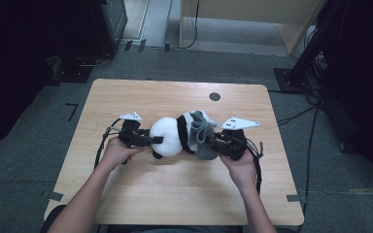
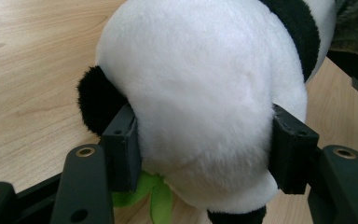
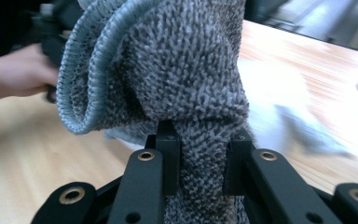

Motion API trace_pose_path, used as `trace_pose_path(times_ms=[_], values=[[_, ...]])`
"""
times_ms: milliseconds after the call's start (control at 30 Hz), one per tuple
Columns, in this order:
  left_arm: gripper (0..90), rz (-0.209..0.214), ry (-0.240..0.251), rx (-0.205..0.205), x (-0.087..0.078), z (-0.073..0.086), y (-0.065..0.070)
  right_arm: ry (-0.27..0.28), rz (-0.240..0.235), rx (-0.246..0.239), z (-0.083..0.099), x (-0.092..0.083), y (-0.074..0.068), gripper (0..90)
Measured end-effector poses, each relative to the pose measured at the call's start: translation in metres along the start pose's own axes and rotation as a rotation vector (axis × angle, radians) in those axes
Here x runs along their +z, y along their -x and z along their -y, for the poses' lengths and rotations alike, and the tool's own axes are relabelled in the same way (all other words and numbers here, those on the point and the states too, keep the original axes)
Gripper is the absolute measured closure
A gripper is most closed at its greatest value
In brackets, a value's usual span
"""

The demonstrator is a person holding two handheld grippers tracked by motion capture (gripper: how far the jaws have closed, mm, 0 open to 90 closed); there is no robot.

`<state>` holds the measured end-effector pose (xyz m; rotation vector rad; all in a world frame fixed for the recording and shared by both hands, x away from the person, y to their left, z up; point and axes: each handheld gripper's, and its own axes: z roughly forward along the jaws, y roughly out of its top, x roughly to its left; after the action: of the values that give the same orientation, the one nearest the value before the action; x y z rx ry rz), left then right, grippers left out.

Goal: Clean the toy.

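So the black-and-white plush panda (image 1: 171, 136) is clamped lengthwise across the surface (image 1: 175, 194) by the left gripper (image 1: 151, 140), while the grey knitted garment (image 1: 203, 132) on its far end is pinched by the right gripper (image 1: 212, 141).

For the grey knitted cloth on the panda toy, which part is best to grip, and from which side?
Grip the bunched fold of the grey knitted cloth at its free end, coming level from the side away from the panda toy. There the fabric gathers into a narrow neck that fits between the jaws, as the right gripper shows. The ribbed edge looks looser.
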<state>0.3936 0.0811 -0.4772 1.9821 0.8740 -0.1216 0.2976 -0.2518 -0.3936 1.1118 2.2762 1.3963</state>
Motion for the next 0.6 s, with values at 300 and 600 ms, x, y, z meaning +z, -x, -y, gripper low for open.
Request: trace_pose_path(times_ms=[300,600], values=[[38.0,-0.004,0.009,-0.012,0.0,0.001,0.001,-0.099,-0.197,-0.074,0.006,0.058,-0.049,74.5],[38.0,-0.006,0.011,-0.019,0.0,0.001,0.002,-0.17,-0.281,-0.151,0.018,0.105,-0.078,74.6]])
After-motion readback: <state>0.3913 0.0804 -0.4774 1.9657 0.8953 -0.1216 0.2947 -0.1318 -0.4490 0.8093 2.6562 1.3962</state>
